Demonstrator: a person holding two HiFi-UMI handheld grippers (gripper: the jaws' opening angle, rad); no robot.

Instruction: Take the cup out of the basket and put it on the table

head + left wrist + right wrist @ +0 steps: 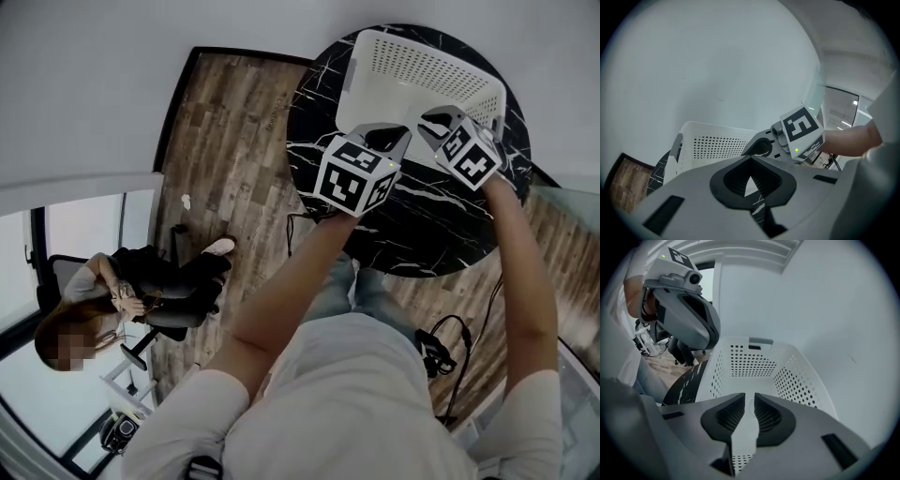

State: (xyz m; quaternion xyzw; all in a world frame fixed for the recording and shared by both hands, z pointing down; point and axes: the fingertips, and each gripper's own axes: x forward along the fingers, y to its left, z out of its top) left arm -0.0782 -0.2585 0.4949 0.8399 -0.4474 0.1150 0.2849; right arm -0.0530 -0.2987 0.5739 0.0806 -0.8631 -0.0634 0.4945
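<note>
Now both grippers are held at the near rim of the white basket [422,66] on the black marble counter [441,225]. The left gripper [752,159] is closed, tips touching, nothing gripped — the right gripper [749,399] is parted by a narrow slit, likewise empty. The cup's place cannot be told.

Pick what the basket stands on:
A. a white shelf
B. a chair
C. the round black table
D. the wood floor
C: the head view shows the white basket resting on the round black table, while the wood floor lies beside and below the table.
</note>
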